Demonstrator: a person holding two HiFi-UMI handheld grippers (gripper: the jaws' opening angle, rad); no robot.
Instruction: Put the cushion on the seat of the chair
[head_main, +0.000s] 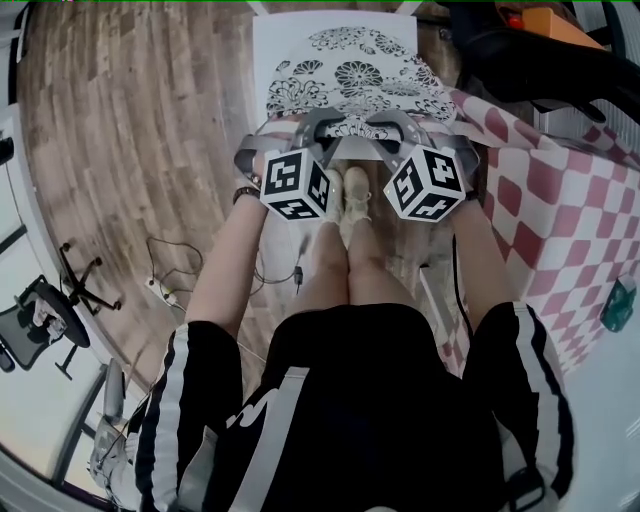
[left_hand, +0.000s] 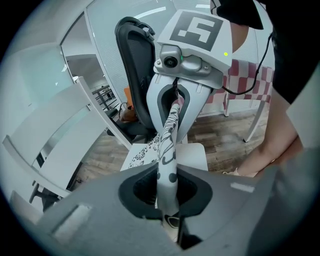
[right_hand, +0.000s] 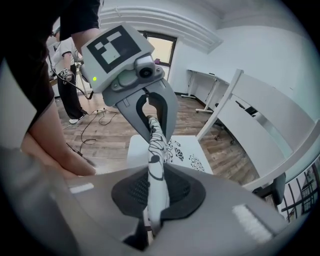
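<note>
- The left gripper is shut hard on the near edge of the cushion, with the patterned fabric squeezed thin between its jaws
- The right gripper is clamped on that same edge further along, so the two face each other with the hem stretched between them
- Seen from above, the cushion spreads away from both grippers over the white chair seat; I can't tell whether its far edge rests on the seat or floats just above it
- Bare seat shows below the held edge, so that edge is raised and not yet down
- As I read it, the step is laying the cushion flat on the seat
- I'd bring both hands down together and level, so the hem doesn't twist or sag to one side
- I'd let the far part settle first towards what looks like the slatted chair back, then lower the held edge to the front of the seat
- I'd open the jaws only once the fabric lies on the seat, then draw the grippers back towards the body so they don't drag the hem off
</note>
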